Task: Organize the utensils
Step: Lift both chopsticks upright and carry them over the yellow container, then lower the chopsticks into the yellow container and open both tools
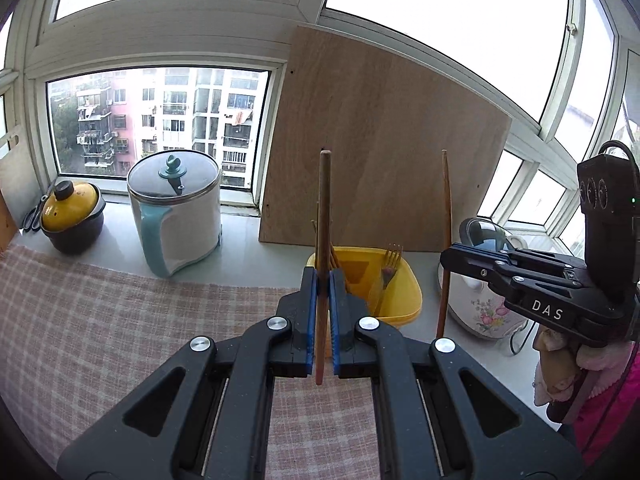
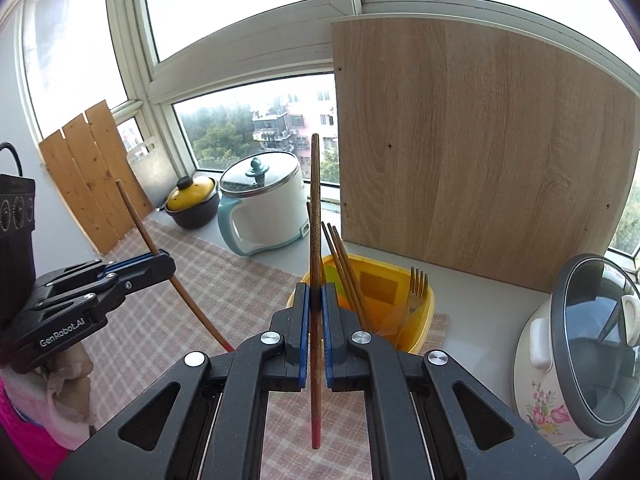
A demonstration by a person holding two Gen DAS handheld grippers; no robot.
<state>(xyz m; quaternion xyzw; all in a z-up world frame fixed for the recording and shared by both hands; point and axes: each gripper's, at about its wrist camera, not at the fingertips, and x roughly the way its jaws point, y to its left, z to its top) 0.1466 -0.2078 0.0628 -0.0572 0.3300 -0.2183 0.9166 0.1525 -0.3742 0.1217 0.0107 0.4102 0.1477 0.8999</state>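
Observation:
My left gripper (image 1: 323,274) is shut on a brown chopstick (image 1: 323,208) that stands nearly upright between its blue pads. My right gripper (image 2: 315,294) is shut on a second chopstick (image 2: 315,200), upright, its red tip (image 2: 316,432) pointing down. Each gripper shows in the other view: the right gripper (image 1: 444,258) at the right, the left gripper (image 2: 168,264) at the left, each with its stick. Both hang above and in front of a yellow container (image 1: 412,300) (image 2: 426,304), which holds a gold fork (image 1: 390,268) (image 2: 417,286) and several chopsticks (image 2: 344,268).
A plaid cloth (image 1: 80,320) covers the counter. On the sill side stand a white electric pot with a teal handle (image 1: 176,220), a yellow-lidded clay pot (image 1: 72,216) and a leaning wooden board (image 1: 380,140). A floral rice cooker (image 2: 580,360) sits at the right.

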